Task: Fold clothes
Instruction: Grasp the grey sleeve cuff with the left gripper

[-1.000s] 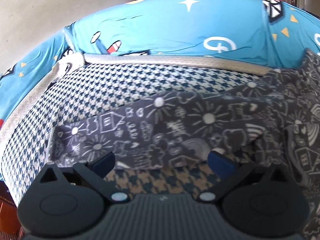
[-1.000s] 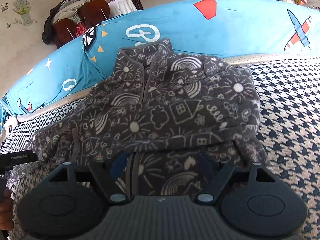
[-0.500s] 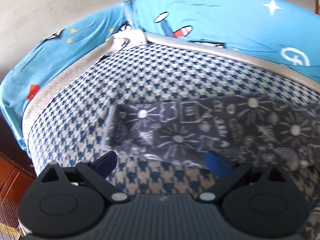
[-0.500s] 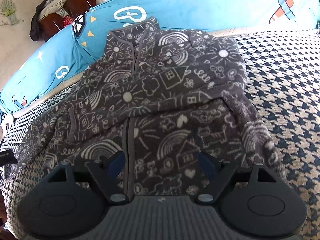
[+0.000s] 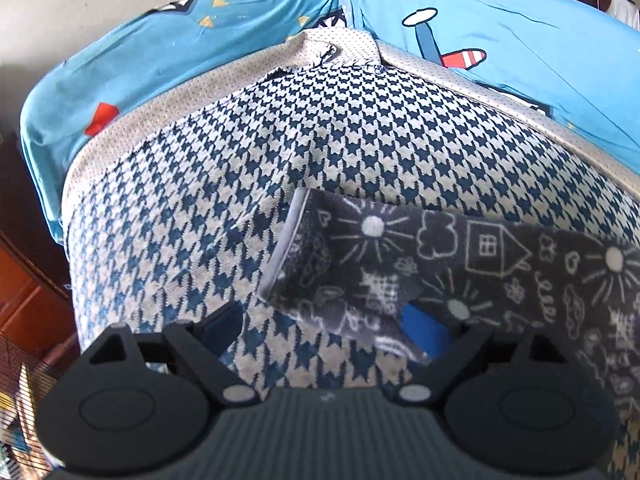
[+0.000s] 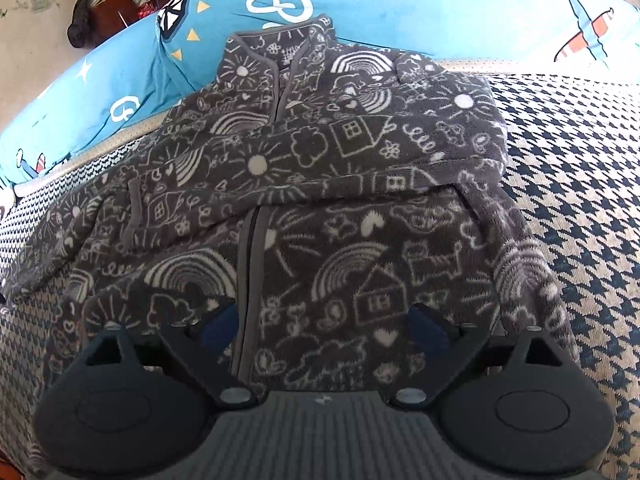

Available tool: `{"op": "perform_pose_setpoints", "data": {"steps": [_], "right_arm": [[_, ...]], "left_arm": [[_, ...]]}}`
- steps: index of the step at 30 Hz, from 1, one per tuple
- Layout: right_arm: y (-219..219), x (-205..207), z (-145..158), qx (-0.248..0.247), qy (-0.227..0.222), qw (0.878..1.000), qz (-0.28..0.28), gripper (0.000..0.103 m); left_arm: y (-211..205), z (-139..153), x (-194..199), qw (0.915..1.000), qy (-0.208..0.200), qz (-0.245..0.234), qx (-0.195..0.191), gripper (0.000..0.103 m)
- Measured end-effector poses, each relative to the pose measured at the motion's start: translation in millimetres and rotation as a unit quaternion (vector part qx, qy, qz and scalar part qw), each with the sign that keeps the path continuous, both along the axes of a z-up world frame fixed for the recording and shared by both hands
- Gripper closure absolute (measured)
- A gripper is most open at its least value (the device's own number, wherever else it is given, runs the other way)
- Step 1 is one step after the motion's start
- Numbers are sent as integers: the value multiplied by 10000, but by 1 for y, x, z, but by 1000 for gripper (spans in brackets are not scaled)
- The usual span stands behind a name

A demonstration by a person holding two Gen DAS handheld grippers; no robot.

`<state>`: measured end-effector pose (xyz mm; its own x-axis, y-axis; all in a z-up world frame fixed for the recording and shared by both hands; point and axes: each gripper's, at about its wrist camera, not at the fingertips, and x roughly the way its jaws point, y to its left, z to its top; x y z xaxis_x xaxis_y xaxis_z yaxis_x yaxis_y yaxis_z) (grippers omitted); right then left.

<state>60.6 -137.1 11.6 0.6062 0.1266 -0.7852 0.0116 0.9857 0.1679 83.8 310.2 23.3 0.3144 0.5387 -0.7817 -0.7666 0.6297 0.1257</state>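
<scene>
Left gripper closing, nothing pinched; jacket sleeve cuff lies between the fingers near the right one. Right gripper opening over jacket hem on the houndstooth mattress; blue sheet beyond.

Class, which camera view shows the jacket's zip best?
The right wrist view: the grey zip runs up the middle of the patterned fleece jacket toward the collar, partly covered by a folded-over sleeve. The left wrist view shows only a sleeve end, no zip.
</scene>
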Motion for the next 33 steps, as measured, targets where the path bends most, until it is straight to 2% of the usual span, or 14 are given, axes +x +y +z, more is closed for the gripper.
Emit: {"op": "perform_pose_setpoints", "data": {"steps": [8, 11, 14, 16, 17, 19, 22, 24, 27, 29, 33], "right_arm": [[8, 0, -4, -242, -62, 9997, 82, 6], [12, 1, -5, -365, -66, 9992, 127, 4], [16, 1, -7, -465, -68, 9987, 170, 3], [17, 1, -7, -509, -71, 9985, 180, 2], [17, 2, -7, -523, -73, 9984, 181, 2], [18, 2, -8, -544, -75, 9983, 184, 2], [19, 2, -8, -577, -75, 9981, 195, 2], [19, 2, -8, -600, -74, 9980, 200, 2], [20, 2, -8, -635, -71, 9977, 207, 2], [21, 3, -8, -657, -72, 9976, 207, 2], [22, 3, -9, -694, -77, 9973, 211, 2]], "left_arm": [[10, -10, 6, 9994, -226, 163, -182, 9], [8, -9, 10, 9995, -265, 108, -147, 16], [4, -5, 11, 9992, -358, 6, -195, 35], [-1, -2, 14, 9990, -387, -137, -173, 57], [-5, -1, 15, 9991, -380, -172, -112, 62], [-11, 1, 18, 9990, -365, -244, 11, 81], [-24, 5, 22, 9983, -341, -418, 225, 92], [-38, 9, 26, 9966, -369, -625, 389, 93], [-67, 16, 33, 9911, -412, -1108, 612, 93], [-91, 20, 32, 9840, -453, -1573, 709, 93], [-148, 22, 26, 9593, -469, -2641, 886, 92]]}}
